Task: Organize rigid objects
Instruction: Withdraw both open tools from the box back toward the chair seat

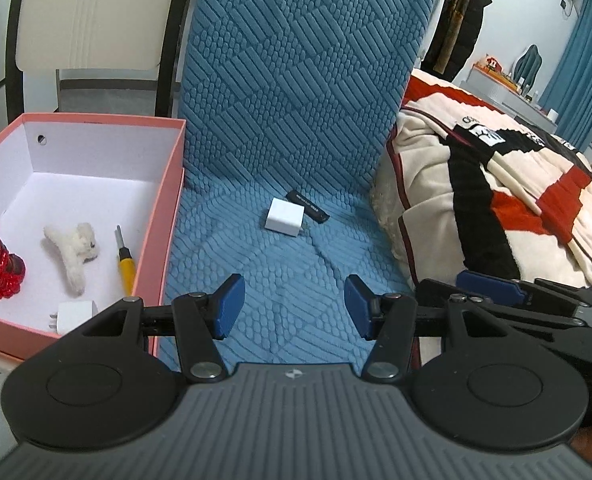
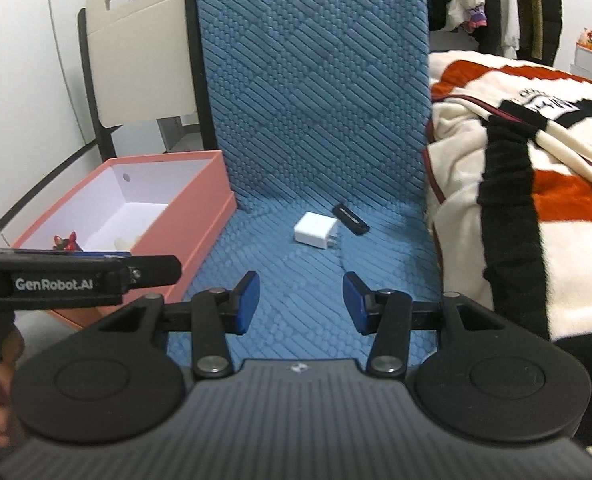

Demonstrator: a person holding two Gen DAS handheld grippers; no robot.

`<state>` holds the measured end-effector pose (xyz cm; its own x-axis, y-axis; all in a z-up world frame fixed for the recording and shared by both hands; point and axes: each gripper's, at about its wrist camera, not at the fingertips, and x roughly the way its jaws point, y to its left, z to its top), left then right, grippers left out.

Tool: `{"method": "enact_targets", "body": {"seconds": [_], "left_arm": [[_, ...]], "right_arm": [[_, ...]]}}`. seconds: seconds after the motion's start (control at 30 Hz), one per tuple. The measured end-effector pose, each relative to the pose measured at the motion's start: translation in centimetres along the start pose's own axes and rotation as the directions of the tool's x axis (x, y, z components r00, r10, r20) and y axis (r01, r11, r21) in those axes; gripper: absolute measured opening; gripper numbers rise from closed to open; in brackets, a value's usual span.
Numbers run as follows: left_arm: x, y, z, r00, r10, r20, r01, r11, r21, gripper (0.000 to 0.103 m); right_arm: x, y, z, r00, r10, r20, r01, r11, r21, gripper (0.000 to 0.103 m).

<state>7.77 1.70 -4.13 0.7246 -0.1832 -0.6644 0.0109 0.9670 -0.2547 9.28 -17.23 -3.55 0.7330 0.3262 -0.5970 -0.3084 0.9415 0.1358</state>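
"GenRobot.AI" in white letters along the black side of the left gripper (image 2: 152, 270), seen from the right wrist, pale lettering on the black stick (image 1: 308, 207) on the blue cushion (image 1: 280, 272), too small to read

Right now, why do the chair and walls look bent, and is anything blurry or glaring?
Left wrist view: the wide lens bows the blue chair cover and the pink box; the white charger is sharp, with even, soft light and no glare. Right wrist view: the same bowing, worst at the edges; the blanket at the right edge looks slightly smeared.
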Motion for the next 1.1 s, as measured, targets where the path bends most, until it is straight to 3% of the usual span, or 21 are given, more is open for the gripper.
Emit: {"method": "enact_targets", "body": {"seconds": [0.53,1.1], "left_arm": [[1.8,-1.1,-1.0,1.0,-0.022,-0.016,0.022,1.0,0.015,0.061],[8.9,0.8,0.2,1.0,-0.026,-0.016,0.026,0.999,0.021,0.061]], "right_arm": [[-0.9,-3.5,-1.6,0.999,-0.033,0.001,0.033,0.998,0.06,0.049],[1.6,-4.7,-1.1,0.998,-0.067,-0.011,0.067,0.995,0.079,0.049]]}}
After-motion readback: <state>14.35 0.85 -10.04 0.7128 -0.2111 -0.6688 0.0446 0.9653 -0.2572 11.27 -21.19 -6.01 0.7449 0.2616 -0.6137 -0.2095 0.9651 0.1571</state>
